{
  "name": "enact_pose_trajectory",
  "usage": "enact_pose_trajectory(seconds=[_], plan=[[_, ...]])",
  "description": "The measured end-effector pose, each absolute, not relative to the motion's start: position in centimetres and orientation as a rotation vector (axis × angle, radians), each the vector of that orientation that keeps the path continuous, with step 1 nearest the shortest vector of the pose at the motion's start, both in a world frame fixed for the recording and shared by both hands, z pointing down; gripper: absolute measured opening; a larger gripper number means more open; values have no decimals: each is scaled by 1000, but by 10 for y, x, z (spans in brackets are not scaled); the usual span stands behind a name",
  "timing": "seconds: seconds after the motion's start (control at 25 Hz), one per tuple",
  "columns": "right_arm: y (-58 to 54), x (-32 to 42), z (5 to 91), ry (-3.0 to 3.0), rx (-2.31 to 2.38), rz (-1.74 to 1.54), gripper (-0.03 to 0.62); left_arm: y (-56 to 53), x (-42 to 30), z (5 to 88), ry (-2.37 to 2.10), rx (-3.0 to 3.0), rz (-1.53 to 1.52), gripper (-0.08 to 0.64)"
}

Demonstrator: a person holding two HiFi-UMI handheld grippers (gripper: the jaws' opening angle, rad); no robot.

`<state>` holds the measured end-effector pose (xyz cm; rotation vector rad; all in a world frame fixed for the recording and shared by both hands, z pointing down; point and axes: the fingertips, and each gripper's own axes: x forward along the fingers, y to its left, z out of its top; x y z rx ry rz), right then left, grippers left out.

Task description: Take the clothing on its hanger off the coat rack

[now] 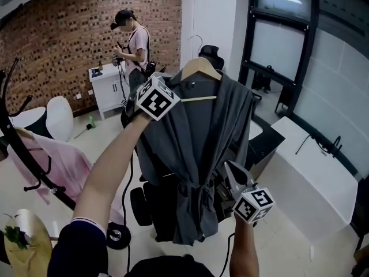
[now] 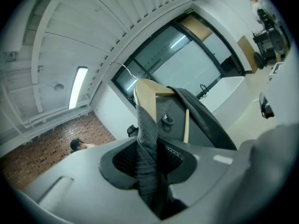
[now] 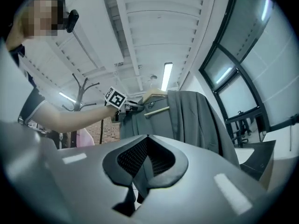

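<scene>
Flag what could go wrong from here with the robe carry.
1. The left gripper seems to pinch only grey cloth, not the wooden hanger; the robe could slide off, or the hanger could tip.
2. The right gripper holds a thin fold, which may slip out.
3. The hem hangs close to the black wheeled gear and could snag.

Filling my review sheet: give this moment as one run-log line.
left hand-held gripper: shut on gray robe shoulder | right hand-held gripper: shut on gray robe near waist | wooden hanger: clear of coat rack
</scene>
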<state>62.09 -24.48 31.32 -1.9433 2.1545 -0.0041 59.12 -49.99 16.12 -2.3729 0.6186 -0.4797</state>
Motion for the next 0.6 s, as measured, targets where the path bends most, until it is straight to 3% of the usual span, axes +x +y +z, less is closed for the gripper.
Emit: enact_pose_trajectory(seconds=[0.32,0.6], plan=[[-299,625,331,2286,-1784,-98,2,-557,546,176,841,-2336,-571,101],[-325,626,356,2272,-1780,-178,2,-576,536,252,834,-2380,-658,101]])
